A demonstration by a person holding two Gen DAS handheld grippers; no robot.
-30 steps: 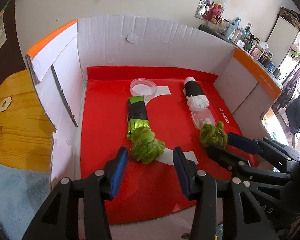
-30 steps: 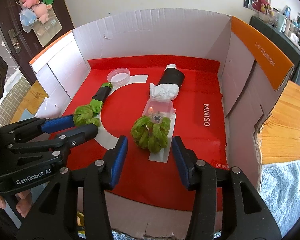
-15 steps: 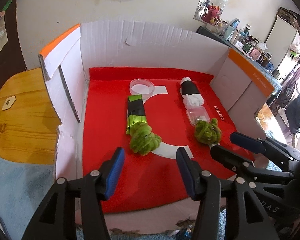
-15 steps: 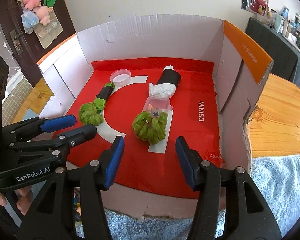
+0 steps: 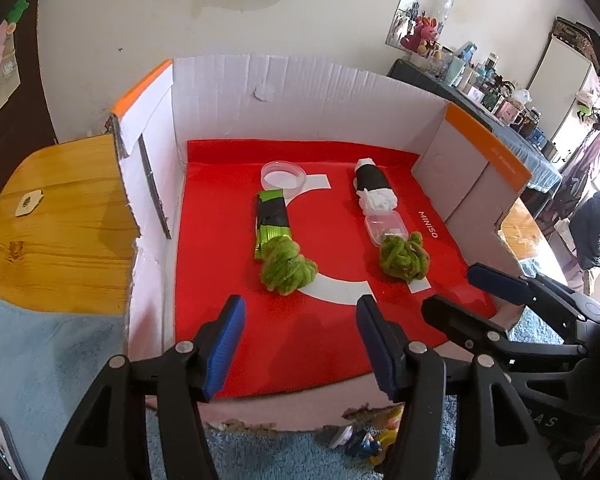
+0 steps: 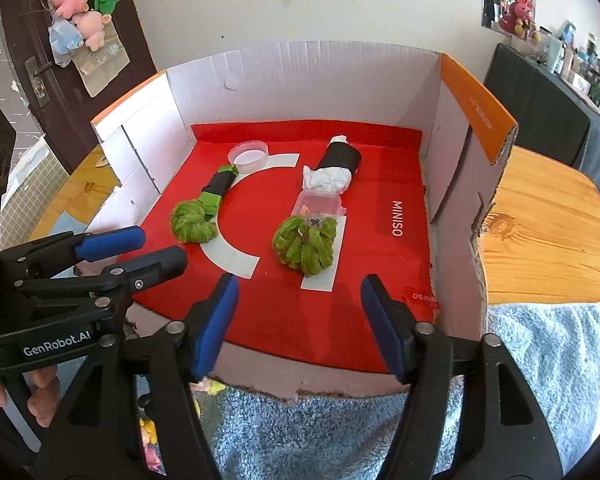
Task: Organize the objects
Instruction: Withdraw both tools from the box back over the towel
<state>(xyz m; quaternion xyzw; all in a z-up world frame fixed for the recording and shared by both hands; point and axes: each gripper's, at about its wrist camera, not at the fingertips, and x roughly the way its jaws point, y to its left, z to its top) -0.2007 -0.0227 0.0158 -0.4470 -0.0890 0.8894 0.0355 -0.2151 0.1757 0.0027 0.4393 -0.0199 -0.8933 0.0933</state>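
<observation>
An open cardboard box (image 5: 300, 96) (image 6: 300, 76) holds a red mat (image 5: 220, 240) (image 6: 380, 168). On it lie two rows. Left row: clear round lid (image 5: 282, 174) (image 6: 249, 154), black-green packet (image 5: 273, 218) (image 6: 218, 186), green yarn bundle (image 5: 286, 266) (image 6: 191, 222). Right row: black roll with white tissue (image 5: 374, 188) (image 6: 334, 168), clear small case (image 5: 382, 226) (image 6: 320, 204), second green yarn bundle (image 5: 404, 256) (image 6: 306, 248). My left gripper (image 5: 300, 342) (image 6: 134, 250) is open and empty at the box's front edge. My right gripper (image 6: 298, 322) (image 5: 456, 292) is open and empty beside it.
The box stands on a wooden table (image 5: 48, 216) (image 6: 540, 232) with a blue towel (image 5: 52, 360) (image 6: 540, 352) at the front. Small colourful toys (image 5: 364, 438) (image 6: 148, 436) lie below the box's torn front edge. Walls enclose the box on three sides.
Both grippers have pulled back and up from the yarn bundles toward the box's front edge. The bundles stay on the mat. Both grippers remain open.
</observation>
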